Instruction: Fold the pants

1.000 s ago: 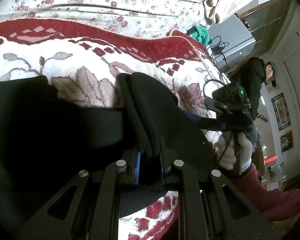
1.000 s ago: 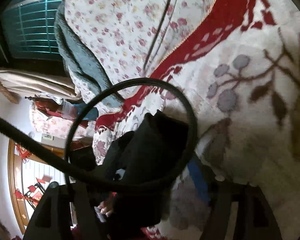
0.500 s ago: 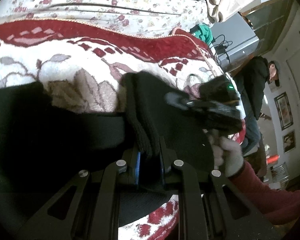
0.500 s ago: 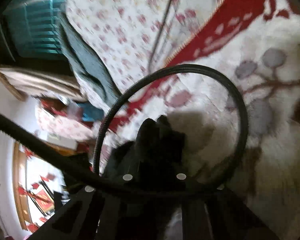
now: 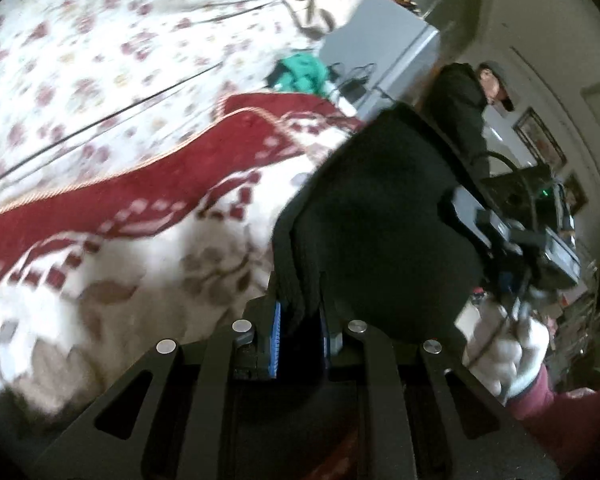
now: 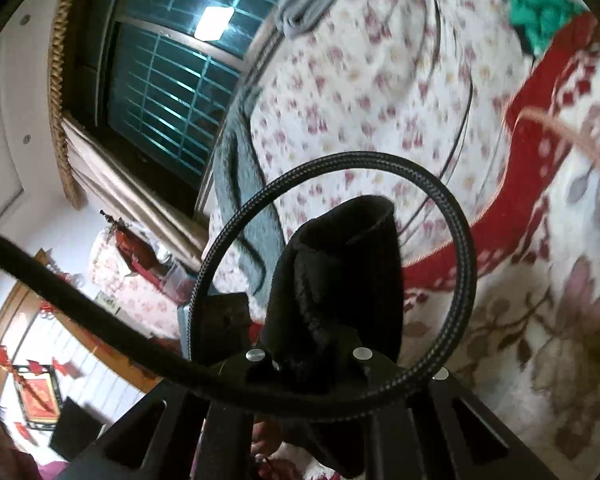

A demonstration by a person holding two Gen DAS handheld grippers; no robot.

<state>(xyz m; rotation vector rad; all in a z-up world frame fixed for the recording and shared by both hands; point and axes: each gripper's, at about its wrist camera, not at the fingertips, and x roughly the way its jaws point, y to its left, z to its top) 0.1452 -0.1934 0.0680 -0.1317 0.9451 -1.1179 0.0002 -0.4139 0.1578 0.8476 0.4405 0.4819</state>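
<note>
Left claw (image 5: 298, 320) is clamped on the pants (image 5: 380, 216); a thick fold of black fabric is pinched between the blue pads (image 5: 275, 334). The pants are lifted clear of the blanket (image 5: 140, 264), bunched up between both claws. Right claw (image 6: 308, 354) is also closed on the pants (image 6: 336, 280), with the fabric standing up out of the jaws in a rolled bundle. The right claw is seen in the left view at the far edge of the fabric, held by a white-gloved hand (image 5: 504, 352). A braided black cable (image 6: 456, 248) is looped in front of the right camera, around the bundle. Bed below is covered by a red-and-white patterned blanket over a floral sheet (image 5: 100, 48). Green cloth (image 5: 302, 74) is lying at the bed's far edge. Both views are motion-blurred. A person in black (image 5: 460, 112) is standing in the background.
</note>
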